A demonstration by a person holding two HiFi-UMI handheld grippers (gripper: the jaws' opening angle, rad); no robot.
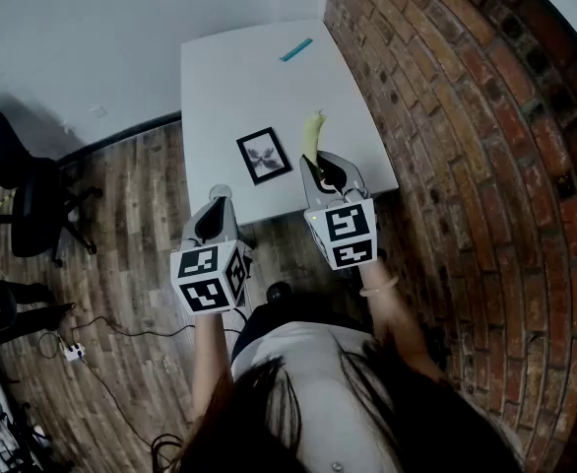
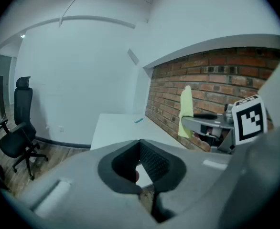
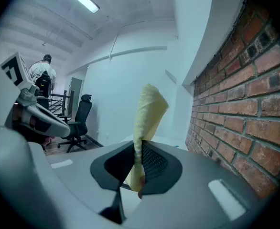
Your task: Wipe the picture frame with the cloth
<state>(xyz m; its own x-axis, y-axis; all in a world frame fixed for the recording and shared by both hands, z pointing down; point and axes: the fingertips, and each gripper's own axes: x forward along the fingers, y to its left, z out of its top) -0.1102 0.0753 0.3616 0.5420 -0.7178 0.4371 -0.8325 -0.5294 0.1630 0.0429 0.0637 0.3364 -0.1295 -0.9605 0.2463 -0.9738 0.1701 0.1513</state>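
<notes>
Right gripper (image 3: 139, 159) fingers clamp pale-yellow cloth (image 3: 147, 109); left gripper (image 2: 140, 151) fingers together; black picture frame (image 1: 264, 156) flat.

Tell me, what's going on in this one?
A person stands at a white table with tongs in each hand. The right tongs are shut on a yellow cloth, which sticks up from them beside the picture frame lying flat on the table. The left tongs are shut and empty at the near table edge. The cloth is not yet on the frame.
</notes>
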